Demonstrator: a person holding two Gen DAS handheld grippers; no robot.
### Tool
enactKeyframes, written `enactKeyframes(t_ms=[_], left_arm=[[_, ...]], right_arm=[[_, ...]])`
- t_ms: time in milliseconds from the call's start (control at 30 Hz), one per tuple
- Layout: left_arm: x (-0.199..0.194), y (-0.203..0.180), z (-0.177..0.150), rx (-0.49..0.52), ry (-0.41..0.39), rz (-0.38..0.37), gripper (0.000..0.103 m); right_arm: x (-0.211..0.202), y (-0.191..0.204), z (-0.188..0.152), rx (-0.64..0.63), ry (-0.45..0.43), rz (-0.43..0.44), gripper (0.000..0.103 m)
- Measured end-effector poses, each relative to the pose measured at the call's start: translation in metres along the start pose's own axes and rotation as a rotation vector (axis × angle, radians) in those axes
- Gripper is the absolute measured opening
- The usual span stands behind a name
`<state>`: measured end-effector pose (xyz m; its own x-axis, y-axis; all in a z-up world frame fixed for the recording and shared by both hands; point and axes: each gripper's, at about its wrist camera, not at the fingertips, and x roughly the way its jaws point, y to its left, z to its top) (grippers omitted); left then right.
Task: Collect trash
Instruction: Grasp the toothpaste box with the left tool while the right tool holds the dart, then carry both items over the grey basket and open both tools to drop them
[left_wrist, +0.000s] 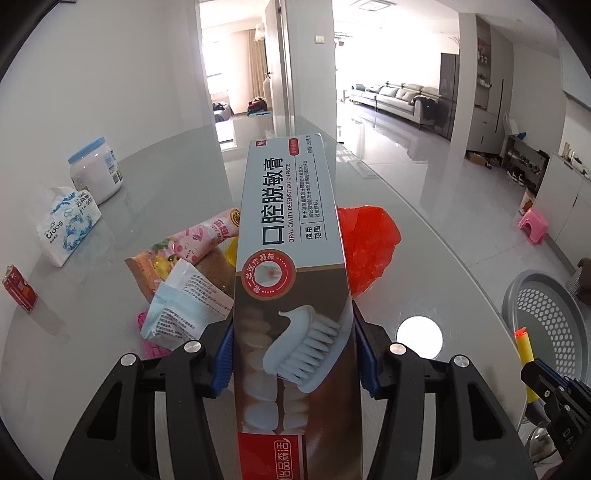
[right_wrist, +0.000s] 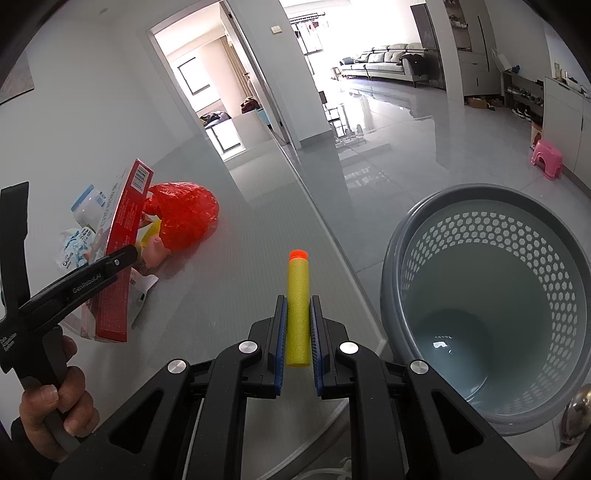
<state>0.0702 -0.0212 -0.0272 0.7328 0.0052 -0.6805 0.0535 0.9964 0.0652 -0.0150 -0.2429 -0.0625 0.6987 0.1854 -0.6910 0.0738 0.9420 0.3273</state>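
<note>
My left gripper (left_wrist: 293, 325) is shut on a long toothpaste box (left_wrist: 291, 258) and holds it above the grey table (left_wrist: 424, 258); the box also shows in the right wrist view (right_wrist: 118, 251). My right gripper (right_wrist: 297, 310) is shut on a yellow foam dart (right_wrist: 297, 314) with an orange tip, near the table's right edge. A grey perforated bin (right_wrist: 491, 295) stands on the floor just right of the table. A pile of wrappers (left_wrist: 184, 280) and a crumpled red bag (left_wrist: 369, 243) lie on the table beneath the box.
A tissue pack (left_wrist: 70, 225), a white jar with a blue lid (left_wrist: 98, 170) and a small red box (left_wrist: 20, 288) sit at the table's left by the wall. A pink stool (right_wrist: 548, 158) stands on the floor far right.
</note>
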Motion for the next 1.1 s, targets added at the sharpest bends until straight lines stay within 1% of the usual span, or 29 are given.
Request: enactKeyframes(t_ms=[167,300,433,567,667,800,967,1100], left_arm=[[-0.029,0.0,-0.003,0.028,-0.044,-0.011,0.052],[-0.047,-0.008,-0.009,0.049,-0.062,-0.052,0.052],[-0.063,-0.032,-0.016,0.09,-0.075,-0.11,0.052],[-0.079,-0.071,-0.024,0.151,-0.082,-0.192,0.052],[-0.083,-0.105,-0.027,0.205,-0.058,-0.276,0.052],[-0.077,-0.149,-0.032,0.269,-0.015,-0.365,0.052],[-0.058,-0.197,-0.04,0.327,0.051,-0.433,0.052],[-0.045,-0.225,-0.046,0.378,0.096,-0.452,0.052]], right_arm=[[-0.008,0.004,-0.005,0.0,-0.018,-0.002,0.012],[-0.019,-0.002,-0.007,0.013,-0.036,-0.007,0.012],[-0.037,-0.017,-0.011,0.025,-0.059,-0.034,0.012],[-0.052,-0.041,-0.019,0.039,-0.079,-0.091,0.012],[-0.063,-0.066,-0.025,0.08,-0.092,-0.127,0.012],[-0.075,-0.102,-0.029,0.139,-0.104,-0.17,0.012],[-0.08,-0.139,-0.033,0.198,-0.095,-0.211,0.012],[-0.08,-0.157,-0.035,0.23,-0.081,-0.219,0.012]])
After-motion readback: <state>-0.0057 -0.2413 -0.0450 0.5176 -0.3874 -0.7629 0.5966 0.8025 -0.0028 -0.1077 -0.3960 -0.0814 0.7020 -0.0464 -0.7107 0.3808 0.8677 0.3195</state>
